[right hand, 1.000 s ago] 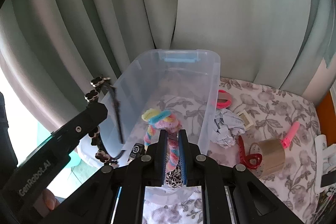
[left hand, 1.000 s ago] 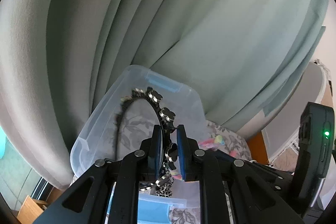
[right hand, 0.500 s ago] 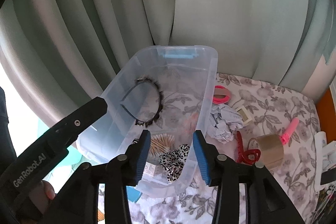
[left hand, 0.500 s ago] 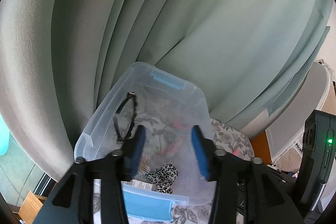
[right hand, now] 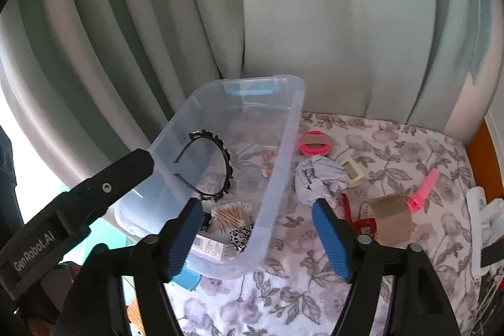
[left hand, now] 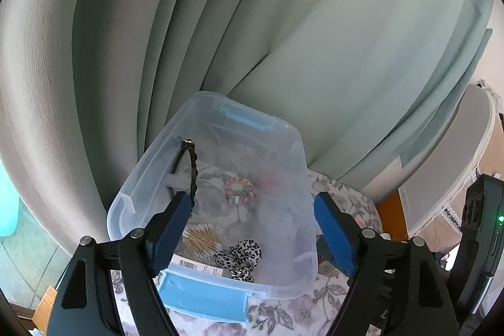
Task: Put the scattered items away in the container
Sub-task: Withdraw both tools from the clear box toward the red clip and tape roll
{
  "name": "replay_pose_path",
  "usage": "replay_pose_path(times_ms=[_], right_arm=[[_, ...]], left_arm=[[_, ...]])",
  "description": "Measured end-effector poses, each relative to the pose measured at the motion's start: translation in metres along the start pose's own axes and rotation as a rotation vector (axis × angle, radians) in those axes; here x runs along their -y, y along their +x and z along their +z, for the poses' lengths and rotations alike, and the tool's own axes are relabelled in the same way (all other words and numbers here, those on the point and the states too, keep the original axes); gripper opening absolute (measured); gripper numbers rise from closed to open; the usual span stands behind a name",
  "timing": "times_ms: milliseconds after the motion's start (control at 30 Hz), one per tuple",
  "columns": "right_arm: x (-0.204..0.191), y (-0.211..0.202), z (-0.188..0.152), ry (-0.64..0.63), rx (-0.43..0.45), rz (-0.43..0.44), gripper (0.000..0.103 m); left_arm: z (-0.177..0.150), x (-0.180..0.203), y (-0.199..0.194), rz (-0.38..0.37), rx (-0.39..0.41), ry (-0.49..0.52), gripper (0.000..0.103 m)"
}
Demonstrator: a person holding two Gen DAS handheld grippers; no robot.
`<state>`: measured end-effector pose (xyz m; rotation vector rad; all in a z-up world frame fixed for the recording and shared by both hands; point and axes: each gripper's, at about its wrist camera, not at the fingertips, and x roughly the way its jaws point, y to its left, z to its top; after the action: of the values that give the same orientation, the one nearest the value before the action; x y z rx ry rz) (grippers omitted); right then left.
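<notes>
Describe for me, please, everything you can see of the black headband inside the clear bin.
The black headband is a thin open arc, looking like plastic, its outer edge trimmed with small dark flower-like studs. It stands tilted in the clear bin, leaning at the left wall with its two thin ends toward that wall. Its lower end sits near the cotton swabs. Neither tool touches it.

The left hand-held gripper [left hand: 252, 229] is a black plastic frame with two angled arms, each tipped by a ribbed blue pad [left hand: 171, 230] and fastened with round silver screws. The right hand-held gripper [right hand: 256, 236] has the same build: black arms, blue ribbed pads, silver screws. In the right wrist view, the left unit's black side bar carries white lettering reading "GenRobot.AI".
</notes>
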<state>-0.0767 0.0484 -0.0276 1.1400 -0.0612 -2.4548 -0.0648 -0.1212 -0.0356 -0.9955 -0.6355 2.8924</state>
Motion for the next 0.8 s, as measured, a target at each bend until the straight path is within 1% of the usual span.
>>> replay_pose_path(times_ms=[67, 200, 233, 500, 600, 800], right_arm=[[0.005, -0.004, -0.002, 0.008, 0.008, 0.000, 0.085], [0.014, -0.014, -0.005, 0.028, 0.033, -0.001, 0.101], [0.017, -0.017, -0.006, 0.034, 0.039, -0.002, 0.103], [0.042, -0.035, -0.014, 0.093, 0.085, -0.009, 0.103], [0.052, -0.046, -0.017, 0.099, 0.115, -0.015, 0.103], [0.077, -0.066, -0.023, 0.131, 0.169, -0.027, 0.103]], left_arm=[[-0.001, 0.004, -0.001, 0.000, -0.004, 0.008, 0.083], [-0.002, 0.012, -0.001, 0.014, -0.005, 0.027, 0.087], [-0.003, 0.014, -0.002, 0.017, -0.004, 0.032, 0.087], [-0.005, 0.034, -0.006, 0.035, 0.011, 0.082, 0.092], [-0.008, 0.048, -0.009, 0.071, 0.040, 0.118, 0.094], [-0.013, 0.078, -0.014, 0.073, 0.081, 0.174, 0.096]])
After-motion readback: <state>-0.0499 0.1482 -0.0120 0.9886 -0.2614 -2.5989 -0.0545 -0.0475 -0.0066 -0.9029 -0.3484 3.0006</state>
